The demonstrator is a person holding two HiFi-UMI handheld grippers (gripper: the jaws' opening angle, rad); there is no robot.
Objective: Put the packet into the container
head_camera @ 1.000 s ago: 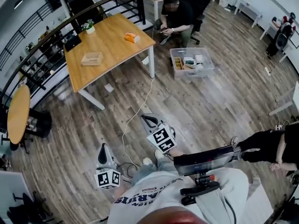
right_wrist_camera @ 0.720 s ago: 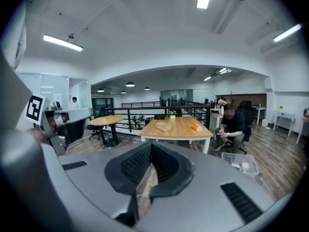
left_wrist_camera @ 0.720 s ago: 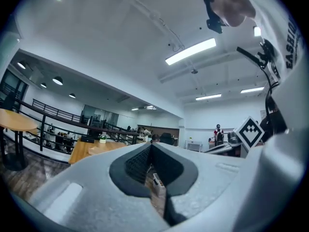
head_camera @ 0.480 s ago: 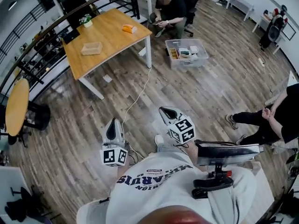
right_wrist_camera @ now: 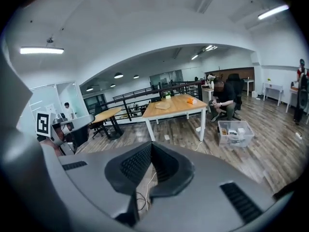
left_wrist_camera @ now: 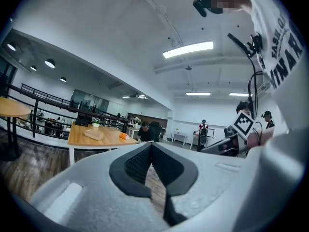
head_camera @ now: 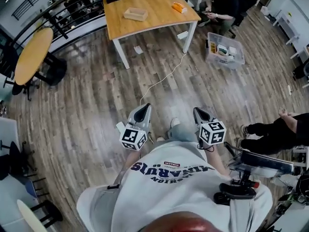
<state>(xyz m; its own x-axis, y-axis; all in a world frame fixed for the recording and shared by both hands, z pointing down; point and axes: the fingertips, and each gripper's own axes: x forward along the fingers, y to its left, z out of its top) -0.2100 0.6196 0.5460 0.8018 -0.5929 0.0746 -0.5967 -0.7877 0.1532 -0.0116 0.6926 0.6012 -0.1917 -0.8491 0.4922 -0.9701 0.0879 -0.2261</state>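
An orange packet (head_camera: 179, 7) lies on the wooden table (head_camera: 154, 8) far ahead, near its right end. A shallow wooden container (head_camera: 135, 14) sits on the same table, to the packet's left. Both grippers hang close to the body, well short of the table. My left gripper (head_camera: 145, 107) is shut with nothing in it. My right gripper (head_camera: 197, 110) is shut and empty too. In the right gripper view the packet (right_wrist_camera: 191, 100) and the container (right_wrist_camera: 163, 106) show small beyond the closed gripper (right_wrist_camera: 151, 145). The left gripper view shows the packet (left_wrist_camera: 123, 136) past its closed gripper (left_wrist_camera: 151, 145).
A clear plastic bin (head_camera: 224, 50) with small items stands on the floor right of the table. A seated person (head_camera: 224, 4) is behind it. A white cable (head_camera: 164, 79) runs across the wood floor. A round table (head_camera: 31, 54) and railing stand at left; another person (head_camera: 280, 129) sits at right.
The view has swung so the table now lies straight ahead at the top. Both grippers have moved up and stand side by side, still shut.
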